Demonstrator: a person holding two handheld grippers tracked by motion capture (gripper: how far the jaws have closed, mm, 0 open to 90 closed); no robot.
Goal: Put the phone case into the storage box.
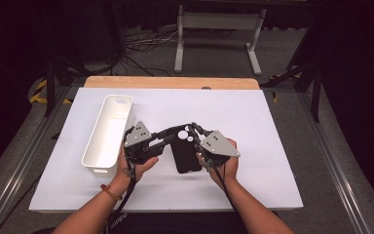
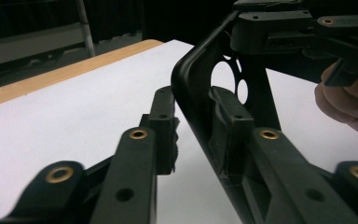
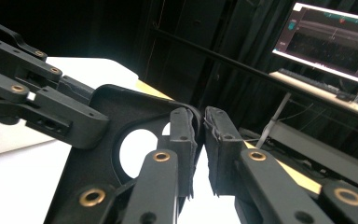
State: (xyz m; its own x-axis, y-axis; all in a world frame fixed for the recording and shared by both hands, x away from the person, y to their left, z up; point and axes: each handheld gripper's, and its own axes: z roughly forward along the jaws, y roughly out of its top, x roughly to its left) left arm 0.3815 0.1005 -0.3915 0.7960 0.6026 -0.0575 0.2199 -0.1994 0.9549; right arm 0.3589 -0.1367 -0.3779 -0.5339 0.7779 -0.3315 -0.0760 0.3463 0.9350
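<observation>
phone case, one, black, held up off the white tabletop near its middle, between two grippers. two round cut-outs near its far end, camera side. left gripper at the case's upper left corner: in the left gripper view, case wall between the jaws, touching the right one, a gap to the left one, so not yet clamped. right gripper at the upper right corner: in the right gripper view, jaws nearly together and pinching the case's rim. two hands, one behind each gripper, with a bracelet on the left wrist. one white bin, long and narrow, standing just left of the left gripper, open top. tabletop white, with a wooden edge at the far side. beyond it grey floor, cables, a white frame leg, dark curtains. one lit monitor in the right gripper view.
</observation>
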